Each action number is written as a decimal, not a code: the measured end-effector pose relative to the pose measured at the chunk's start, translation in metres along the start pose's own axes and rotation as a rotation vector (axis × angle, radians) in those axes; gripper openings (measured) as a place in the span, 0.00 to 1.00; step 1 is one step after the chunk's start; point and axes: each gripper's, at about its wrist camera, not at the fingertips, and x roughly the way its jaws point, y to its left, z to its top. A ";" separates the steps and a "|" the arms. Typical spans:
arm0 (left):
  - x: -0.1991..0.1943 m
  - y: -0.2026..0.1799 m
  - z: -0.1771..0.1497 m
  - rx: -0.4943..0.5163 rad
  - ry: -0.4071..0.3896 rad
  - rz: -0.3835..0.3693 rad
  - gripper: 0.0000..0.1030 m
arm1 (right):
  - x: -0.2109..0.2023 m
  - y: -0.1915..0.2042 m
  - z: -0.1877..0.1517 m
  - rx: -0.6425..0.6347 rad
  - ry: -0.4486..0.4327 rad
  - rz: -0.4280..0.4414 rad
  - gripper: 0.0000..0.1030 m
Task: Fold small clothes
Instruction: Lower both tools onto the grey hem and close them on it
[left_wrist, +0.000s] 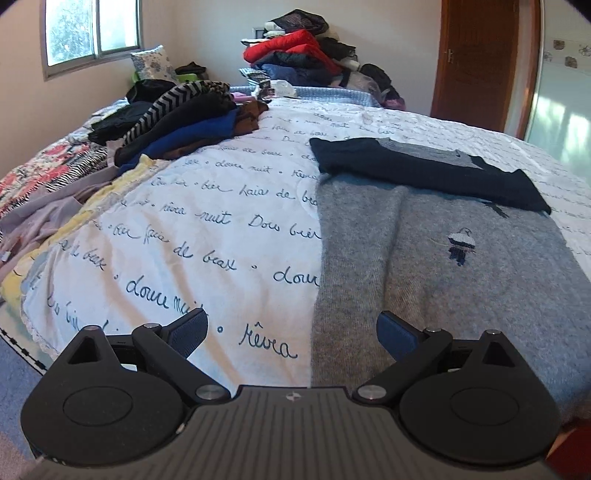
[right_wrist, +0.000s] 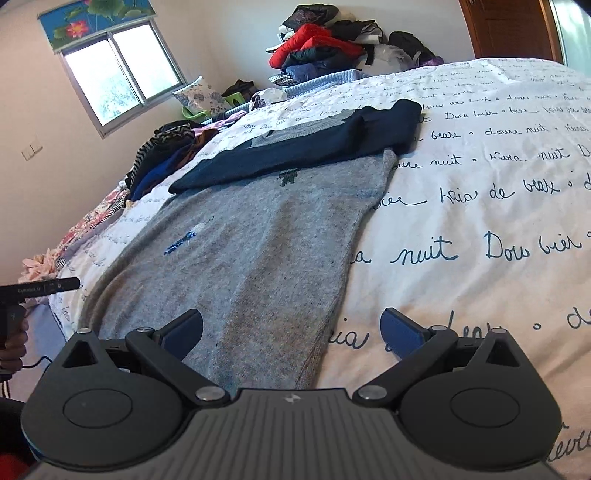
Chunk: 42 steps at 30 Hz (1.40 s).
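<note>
A small grey knit sweater (left_wrist: 436, 266) lies flat on the white bedspread with blue handwriting (left_wrist: 192, 229). Its dark navy sleeves (left_wrist: 424, 170) are folded across the chest. It also shows in the right wrist view (right_wrist: 258, 236), navy sleeves (right_wrist: 314, 147) across the top. My left gripper (left_wrist: 291, 332) is open and empty, hovering over the sweater's lower left edge. My right gripper (right_wrist: 291, 330) is open and empty, over the sweater's lower right hem. The left gripper's handle (right_wrist: 40, 288) shows at the far left of the right wrist view.
A heap of dark and striped clothes (left_wrist: 177, 118) lies at the left on the bed. A taller pile with a red jacket (left_wrist: 295, 48) stands at the far end. A floral pillow (left_wrist: 153, 62) sits by the window. A wooden door (left_wrist: 480, 62) is at the right.
</note>
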 end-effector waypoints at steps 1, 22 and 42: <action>0.001 0.005 -0.003 -0.012 0.015 -0.031 0.95 | -0.004 -0.001 0.000 -0.005 0.003 0.009 1.00; 0.015 0.009 -0.064 0.021 0.121 -0.450 0.69 | -0.030 -0.012 -0.030 -0.068 0.134 0.198 0.80; 0.024 0.027 -0.069 -0.107 0.122 -0.531 0.50 | 0.020 -0.016 -0.048 0.059 0.344 0.414 0.19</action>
